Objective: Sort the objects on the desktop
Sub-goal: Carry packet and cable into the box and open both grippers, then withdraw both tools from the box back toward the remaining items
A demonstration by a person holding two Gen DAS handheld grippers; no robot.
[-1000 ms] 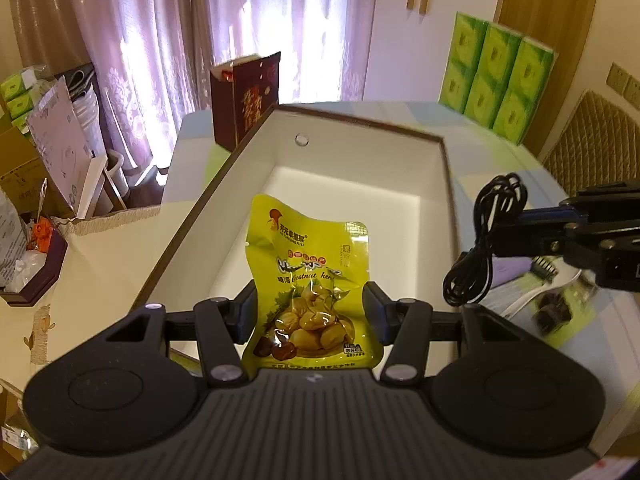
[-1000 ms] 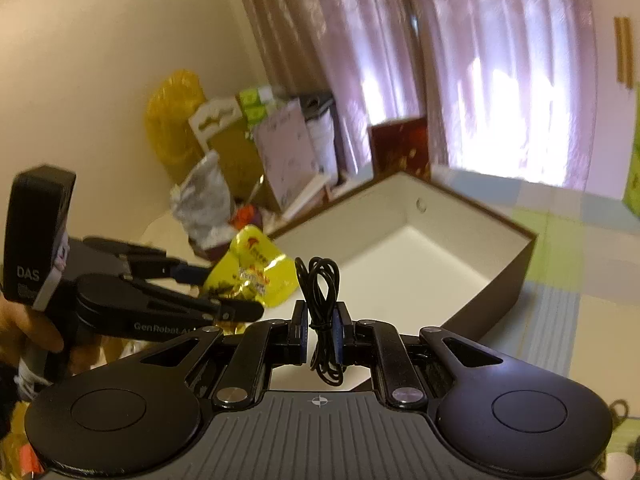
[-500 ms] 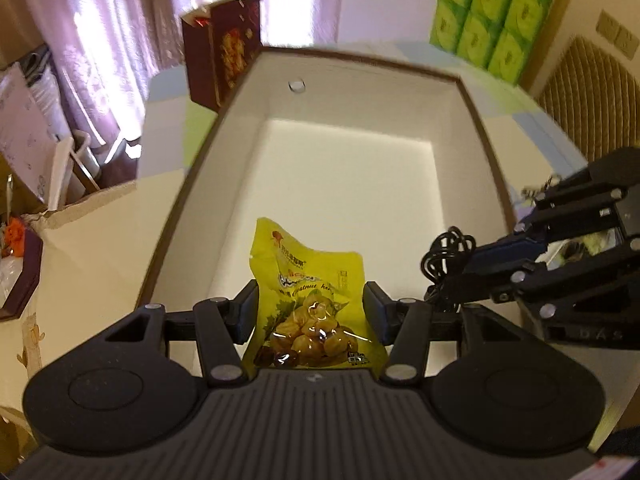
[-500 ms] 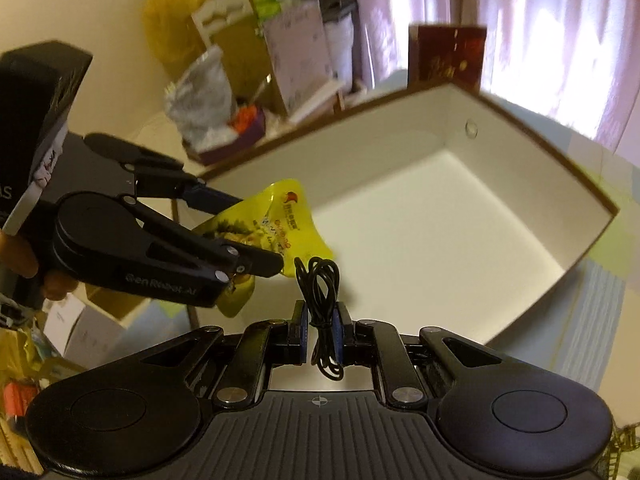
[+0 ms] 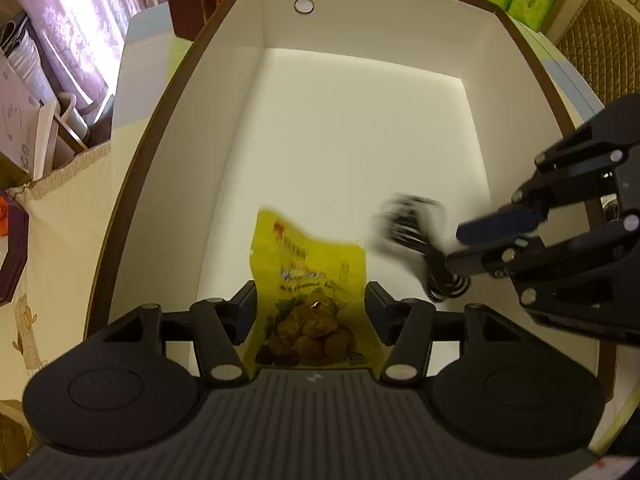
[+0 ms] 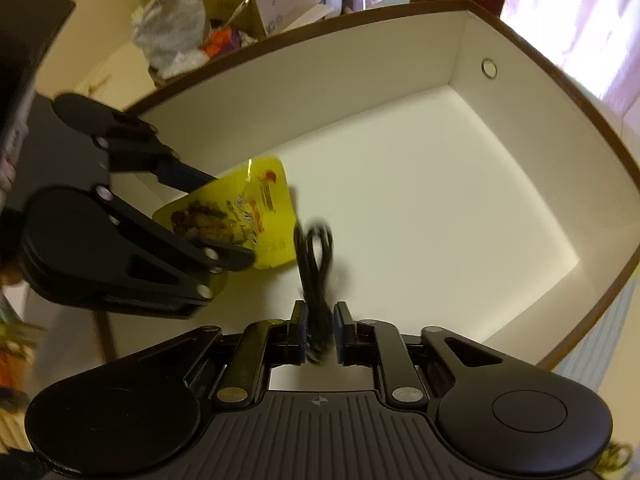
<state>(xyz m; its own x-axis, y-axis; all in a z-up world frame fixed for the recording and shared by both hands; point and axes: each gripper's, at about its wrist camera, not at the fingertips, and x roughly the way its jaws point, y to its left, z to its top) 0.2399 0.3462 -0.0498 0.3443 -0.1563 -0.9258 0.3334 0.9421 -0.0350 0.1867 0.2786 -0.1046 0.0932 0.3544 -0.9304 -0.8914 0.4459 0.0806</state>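
Through the left wrist view, my left gripper [image 5: 310,308] pinches the yellow snack packet [image 5: 310,288] above the near end of the box [image 5: 516,36], nothing lying inside yet. Through the right wrist view, my right gripper [image 6: 320,334] clamps the black cable [image 6: 316,264] over the same end, so I judge both drops remain.

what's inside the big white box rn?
Nothing lies loose on the box floor where visible. The yellow snack pouch and black cable hang inside, each between claw fingers; the near floor is covered.
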